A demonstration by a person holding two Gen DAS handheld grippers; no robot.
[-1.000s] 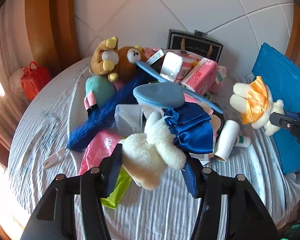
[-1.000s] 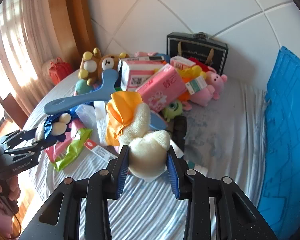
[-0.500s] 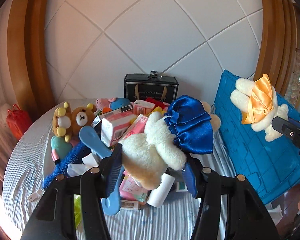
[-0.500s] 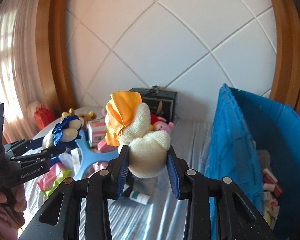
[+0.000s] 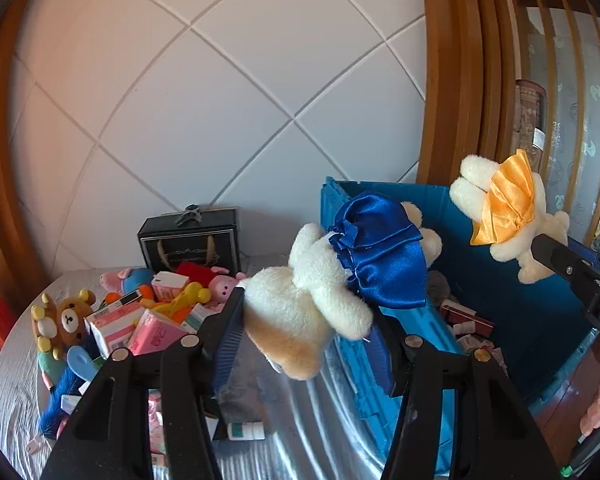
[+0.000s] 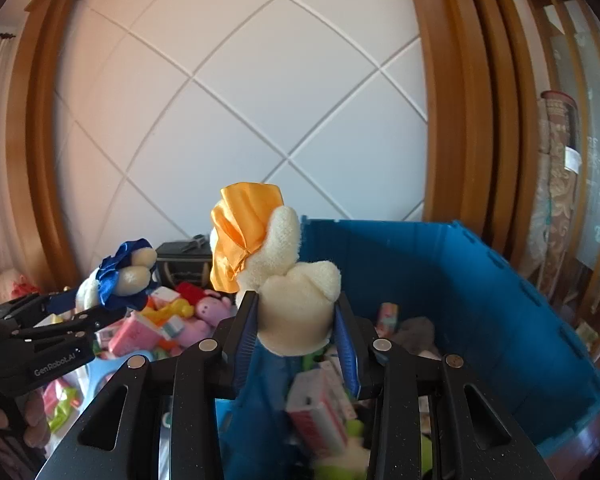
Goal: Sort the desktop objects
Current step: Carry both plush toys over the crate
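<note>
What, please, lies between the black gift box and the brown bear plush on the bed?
In the left wrist view, pig plushes, pink cartons and a yellow toy crowd between the black gift box and the brown bear plush.

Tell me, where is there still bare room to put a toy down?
Bare striped cloth lies between the toy heap and the blue crate. The heap's side, up to the black case, is crowded. The crate's floor already holds boxes.

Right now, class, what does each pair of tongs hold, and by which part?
Left tongs: the blue-skirted plush, gripped by its cream lower body. Right tongs: the orange-skirted plush, also clamped by its cream lower body.
</note>
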